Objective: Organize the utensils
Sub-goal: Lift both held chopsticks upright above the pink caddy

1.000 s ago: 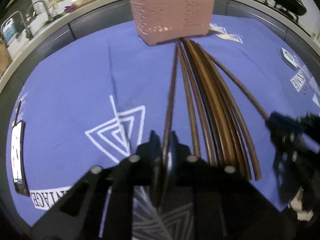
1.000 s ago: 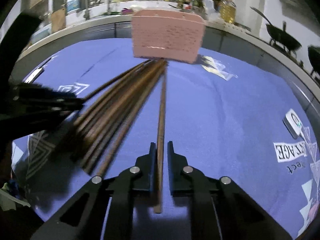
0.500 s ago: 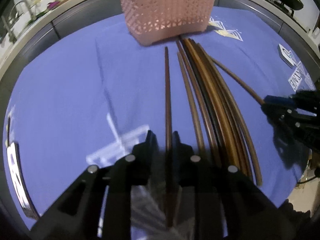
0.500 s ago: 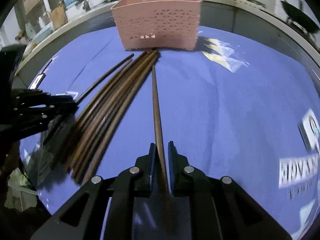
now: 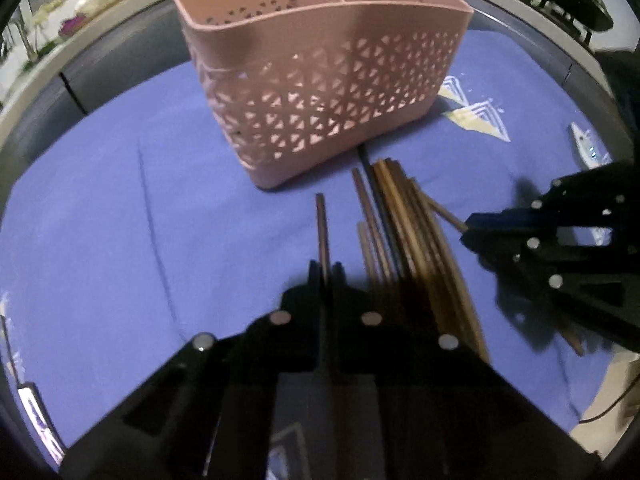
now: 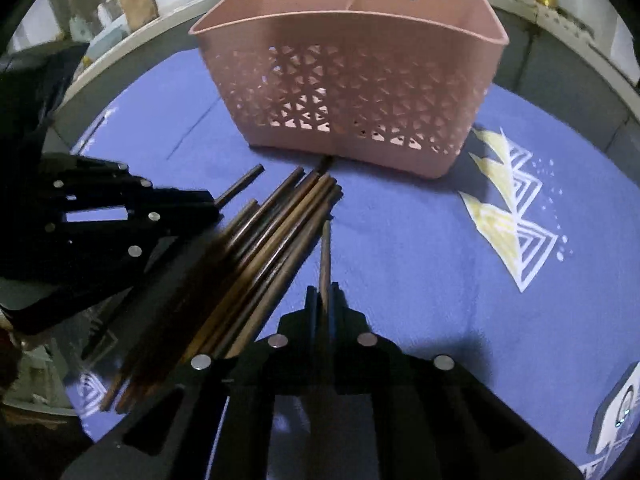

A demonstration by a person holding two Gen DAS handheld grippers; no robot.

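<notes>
- Gripping 1 dark chopstick (image 5: 322, 228), the left gripper (image 5: 327, 270) points at the pink basket (image 5: 320, 92).
- Right gripper (image 6: 325, 292) clamps another chopstick (image 6: 325, 254) beside the chopstick pile (image 6: 256, 264).

A: Where is the pink plastic basket with little triangle holes (image 5: 320, 92)?
B: Standing upright on the blue cloth.

A: And the long brown wooden chopsticks (image 6: 256, 264)?
B: Lying bunched together just in front of it.

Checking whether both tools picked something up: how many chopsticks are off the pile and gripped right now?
2. One chopstick is clamped in the left tool; another chopstick is clamped in the right tool. The rest lie in the pile before the pink basket.
</notes>
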